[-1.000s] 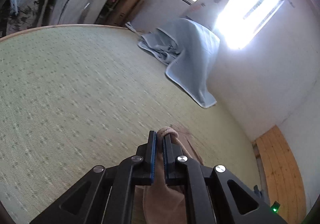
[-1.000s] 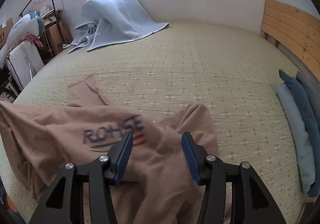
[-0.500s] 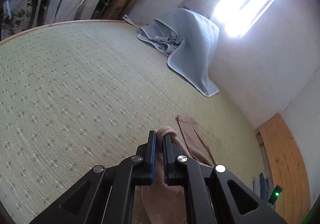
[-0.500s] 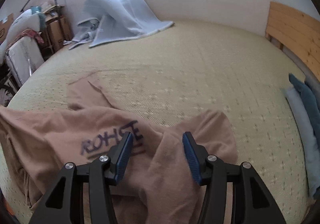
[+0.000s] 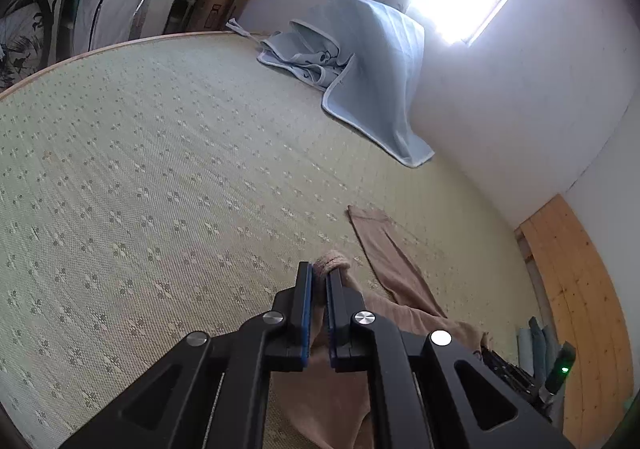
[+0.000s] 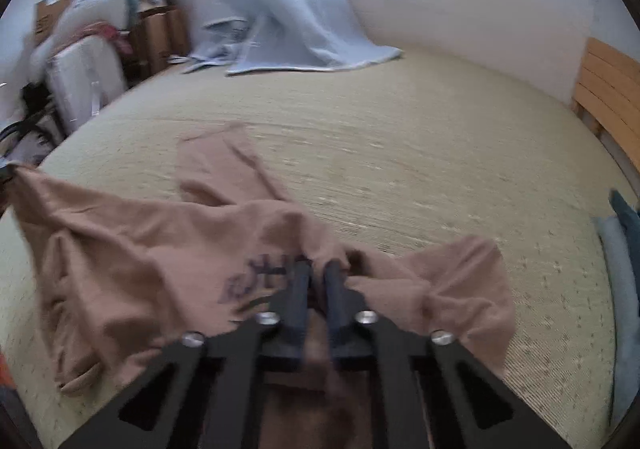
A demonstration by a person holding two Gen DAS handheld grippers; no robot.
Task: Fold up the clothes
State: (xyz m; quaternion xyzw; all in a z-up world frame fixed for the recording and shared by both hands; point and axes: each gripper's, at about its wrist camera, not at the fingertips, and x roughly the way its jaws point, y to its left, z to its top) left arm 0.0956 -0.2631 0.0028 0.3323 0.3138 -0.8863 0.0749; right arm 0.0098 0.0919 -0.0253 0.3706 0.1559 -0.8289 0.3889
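The left hand-held gripper (image 5: 319, 281) is clamped on a bunched edge of the tan T-shirt (image 5: 394, 269), soft knit fabric protruding above its blue-padded fingers. The right hand-held gripper (image 6: 318, 277) pinches a gathered fold of the same garment beside its dark printed lettering (image 6: 256, 277). The T-shirt lies crumpled on the bed's woven, flower-patterned mat (image 5: 160, 169), one sleeve flat toward 12 o'clock. A pale blue blanket (image 6: 288, 21) is heaped at 12 o'clock; the wooden headboard (image 6: 612, 89) stands at 3 o'clock.

A home bedroom: a mat-covered bed (image 5: 160, 169) with wooden headboard (image 6: 612, 89), and a crumpled blue blanket (image 5: 372, 81).
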